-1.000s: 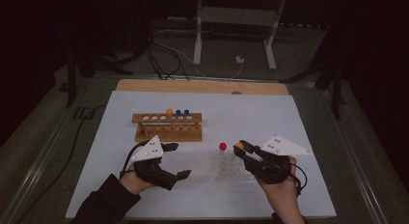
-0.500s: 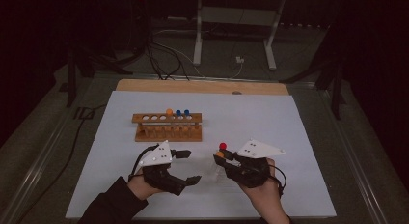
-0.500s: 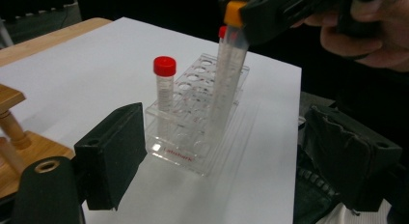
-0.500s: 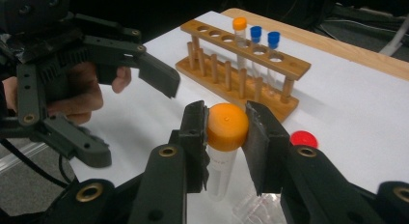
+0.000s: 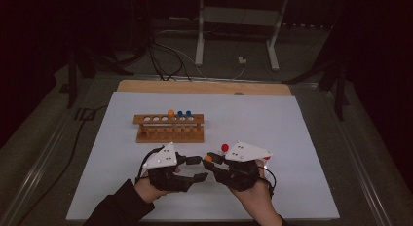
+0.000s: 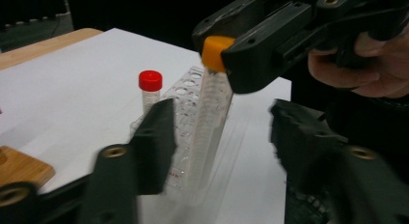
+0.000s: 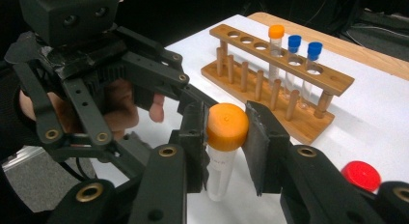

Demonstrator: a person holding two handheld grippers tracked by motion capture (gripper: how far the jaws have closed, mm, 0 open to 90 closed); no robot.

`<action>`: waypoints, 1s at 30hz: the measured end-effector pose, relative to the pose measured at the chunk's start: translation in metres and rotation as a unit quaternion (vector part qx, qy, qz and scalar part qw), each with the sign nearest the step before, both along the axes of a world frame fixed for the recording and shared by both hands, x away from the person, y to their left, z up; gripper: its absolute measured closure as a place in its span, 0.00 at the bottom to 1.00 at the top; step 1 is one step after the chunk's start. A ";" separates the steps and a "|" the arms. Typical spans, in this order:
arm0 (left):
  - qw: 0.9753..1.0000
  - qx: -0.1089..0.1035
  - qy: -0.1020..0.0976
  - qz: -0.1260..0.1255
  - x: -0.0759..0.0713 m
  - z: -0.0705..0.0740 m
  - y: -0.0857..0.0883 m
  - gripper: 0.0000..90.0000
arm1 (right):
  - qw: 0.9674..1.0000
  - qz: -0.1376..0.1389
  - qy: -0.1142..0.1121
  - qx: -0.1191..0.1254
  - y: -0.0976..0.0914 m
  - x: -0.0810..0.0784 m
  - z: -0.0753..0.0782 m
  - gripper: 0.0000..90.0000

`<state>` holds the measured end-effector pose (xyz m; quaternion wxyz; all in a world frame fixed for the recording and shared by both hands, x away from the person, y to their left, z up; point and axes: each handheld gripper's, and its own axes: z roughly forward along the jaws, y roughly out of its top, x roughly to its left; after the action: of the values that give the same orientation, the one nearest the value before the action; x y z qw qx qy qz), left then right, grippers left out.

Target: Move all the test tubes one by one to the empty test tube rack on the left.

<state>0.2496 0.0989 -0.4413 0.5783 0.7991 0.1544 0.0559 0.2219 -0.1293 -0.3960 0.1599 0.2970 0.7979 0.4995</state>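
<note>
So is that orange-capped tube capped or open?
Capped. The orange-capped tube wears its orange lid, and the right gripper pinches that lid between its pads. Whether the tube holds anything, I cannot tell.

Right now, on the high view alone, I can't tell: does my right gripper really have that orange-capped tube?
Observer: Yes. The right gripper is shut on the orange-capped tube, its pads squeezing the cap.
Operator: And the left one?
Observer: The left gripper has just been closing. The tube's clear body hangs between its jaws, with gaps on both sides.
Operator: Anything behind it?
Observer: A red-capped tube stands upright in the clear rack.
</note>
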 end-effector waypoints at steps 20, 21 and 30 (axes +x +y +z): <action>1.000 0.009 -0.002 -0.011 0.002 -0.004 -0.001 0.83 | 1.000 0.018 0.012 0.002 0.005 -0.001 -0.004 0.78; 1.000 0.010 -0.006 -0.011 0.002 -0.004 -0.001 0.83 | 1.000 0.018 0.011 0.002 0.005 -0.001 -0.005 0.78; 0.999 0.026 -0.017 0.009 0.003 -0.004 0.004 0.84 | 1.000 0.006 -0.007 0.030 -0.003 -0.001 0.000 0.60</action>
<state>0.2530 0.1028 -0.4449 0.5597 0.8112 0.1498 0.0786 0.2211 -0.1320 -0.3961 0.1534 0.2931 0.7835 0.5260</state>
